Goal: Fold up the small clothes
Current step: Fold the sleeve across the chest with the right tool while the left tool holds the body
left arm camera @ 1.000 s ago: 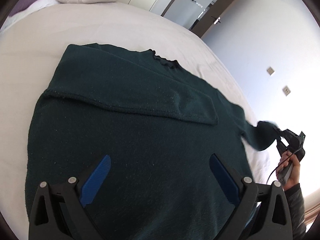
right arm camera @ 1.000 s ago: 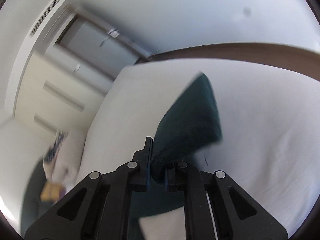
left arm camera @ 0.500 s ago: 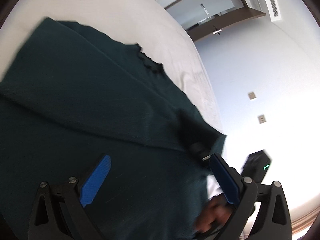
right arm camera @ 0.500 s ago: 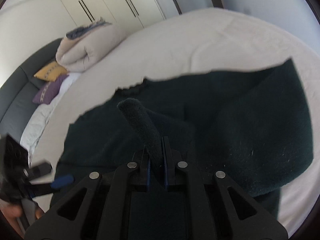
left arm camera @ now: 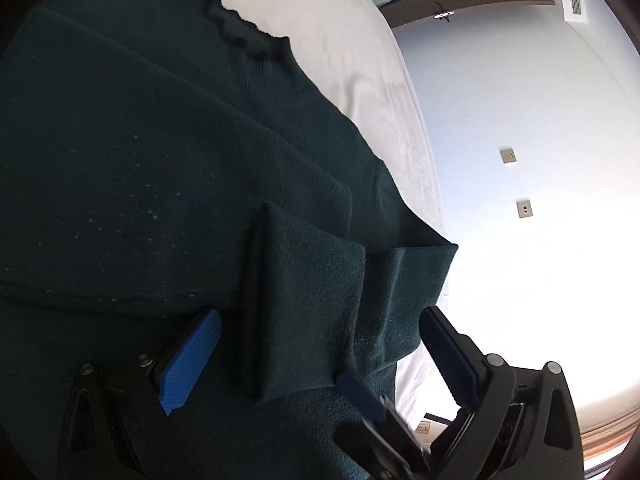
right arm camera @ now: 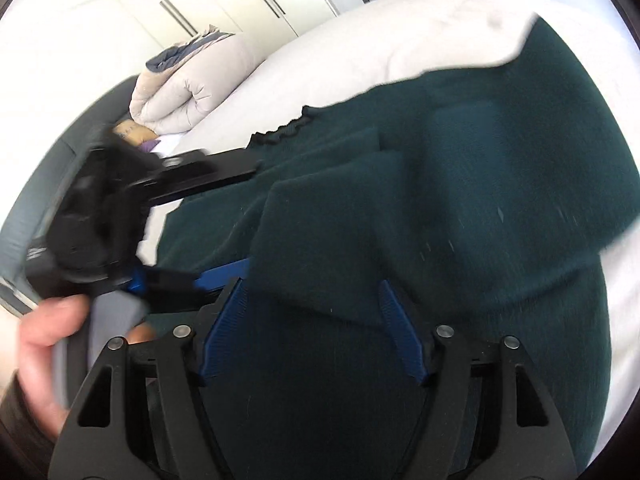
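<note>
The dark green knitted sweater (left arm camera: 168,160) lies spread flat on the white bed (left arm camera: 344,28), its frilled collar (left arm camera: 248,36) toward the far edge of the mattress. It looks soft, limp and fairly light, with a fuzzy surface that should grip rather than slip; it will sag and crease wherever it is not supported, so the sensible holds are hems, cuffs and fold edges, pinched through both layers. One sleeve (left arm camera: 308,304) is folded inward across the body, its cuff end lying below the collar, near the middle of the chest.

The right claw (right arm camera: 312,320) points steeply down at that sleeve, its blue pads spreading apart as the jaws open; the cloth sits between and just ahead of them, no longer pinched. The left claw (left arm camera: 320,356), seen in its own view, stands released with wide-set jaws, tilted down over the same sleeve, touching nothing that I can tell. In the right wrist view a hand (right arm camera: 40,356) grips the left tool's handle beside the sweater.
</note>
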The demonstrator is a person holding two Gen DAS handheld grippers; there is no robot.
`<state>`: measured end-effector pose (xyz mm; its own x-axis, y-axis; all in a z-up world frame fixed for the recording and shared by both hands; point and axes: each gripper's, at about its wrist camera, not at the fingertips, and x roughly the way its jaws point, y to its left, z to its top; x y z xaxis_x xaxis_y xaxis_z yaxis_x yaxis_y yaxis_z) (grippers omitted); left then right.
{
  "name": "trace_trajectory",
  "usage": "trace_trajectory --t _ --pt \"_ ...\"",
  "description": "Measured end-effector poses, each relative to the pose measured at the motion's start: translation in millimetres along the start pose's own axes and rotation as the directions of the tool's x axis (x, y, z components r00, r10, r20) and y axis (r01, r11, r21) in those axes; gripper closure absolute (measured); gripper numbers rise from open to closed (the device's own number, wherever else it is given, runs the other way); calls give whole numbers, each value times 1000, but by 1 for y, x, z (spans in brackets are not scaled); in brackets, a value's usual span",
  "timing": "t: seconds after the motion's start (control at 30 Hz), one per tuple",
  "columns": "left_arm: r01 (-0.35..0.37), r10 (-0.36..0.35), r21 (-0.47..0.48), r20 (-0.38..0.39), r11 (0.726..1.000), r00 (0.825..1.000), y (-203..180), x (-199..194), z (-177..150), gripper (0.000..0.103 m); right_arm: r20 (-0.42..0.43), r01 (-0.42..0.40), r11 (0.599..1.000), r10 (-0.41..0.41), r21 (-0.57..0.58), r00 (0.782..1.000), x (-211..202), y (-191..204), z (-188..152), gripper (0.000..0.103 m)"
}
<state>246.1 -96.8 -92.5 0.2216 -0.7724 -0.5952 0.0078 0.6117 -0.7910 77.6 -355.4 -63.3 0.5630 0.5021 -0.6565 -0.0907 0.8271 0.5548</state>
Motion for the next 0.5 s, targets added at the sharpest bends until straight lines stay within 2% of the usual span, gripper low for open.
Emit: trace_trajectory --t 0.03,0.1,0.13,0.2,0.23,0.33,0.5 --pt "-2 2 13 2 1000 1000 -2 0 0 10 -1 -18 1000 18 25 1000 -8 -6 -5 35" --pt "-8 9 36 -23 999 1000 -7 6 1 37 4 -29 998 29 57 1000 -25 -21 -14 35" --pt "-23 25 45 -38 999 999 -9 10 1 45 12 -42 997 41 65 999 -31 -25 -19 35" --pt "-39 43 63 -63 997 997 -12 16 0 85 19 -65 995 64 77 998 -42 -33 -16 35" --pt "-49 53 69 -68 996 996 -13 19 0 95 21 -80 993 78 87 997 -48 -35 -17 35" --pt "-60 64 105 -41 993 997 -20 11 0 96 43 -130 983 125 130 991 -65 -45 -16 35" --pt "-86 73 173 78 981 994 -30 -36 15 96 78 -174 961 161 214 984 -88 -69 -16 35"
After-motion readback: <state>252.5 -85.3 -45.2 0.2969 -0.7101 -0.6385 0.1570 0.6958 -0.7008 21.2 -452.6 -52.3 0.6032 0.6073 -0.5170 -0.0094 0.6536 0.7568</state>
